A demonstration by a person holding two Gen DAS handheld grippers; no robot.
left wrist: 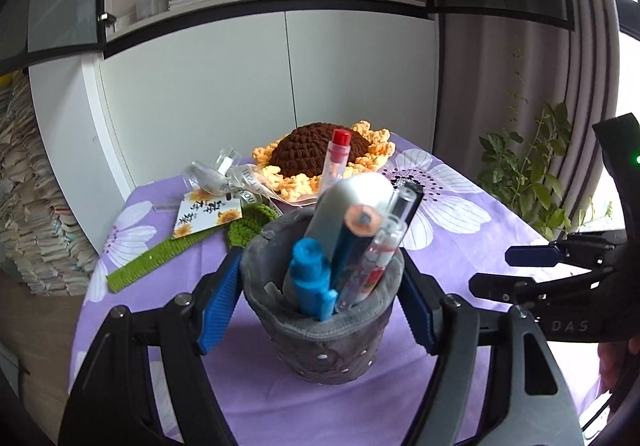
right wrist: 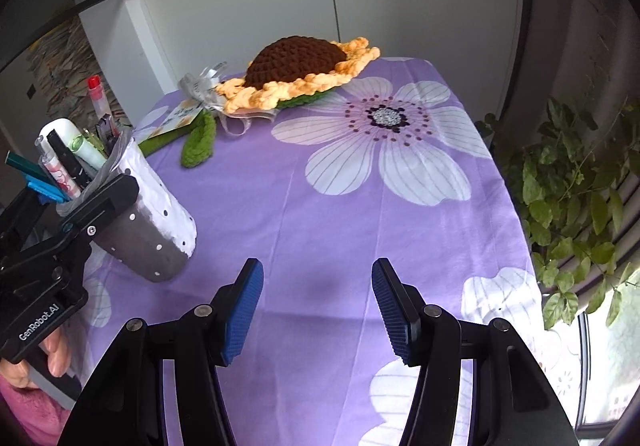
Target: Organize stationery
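Grey dotted pen holder, crammed with pens, tilts.

The pen holder stood on the bench at its near left, tilted, between the left gripper's jaws, with pens inside. Behind it lay a crocheted sunflower, its stem and a card to the left. A potted plant stood right of the bench.
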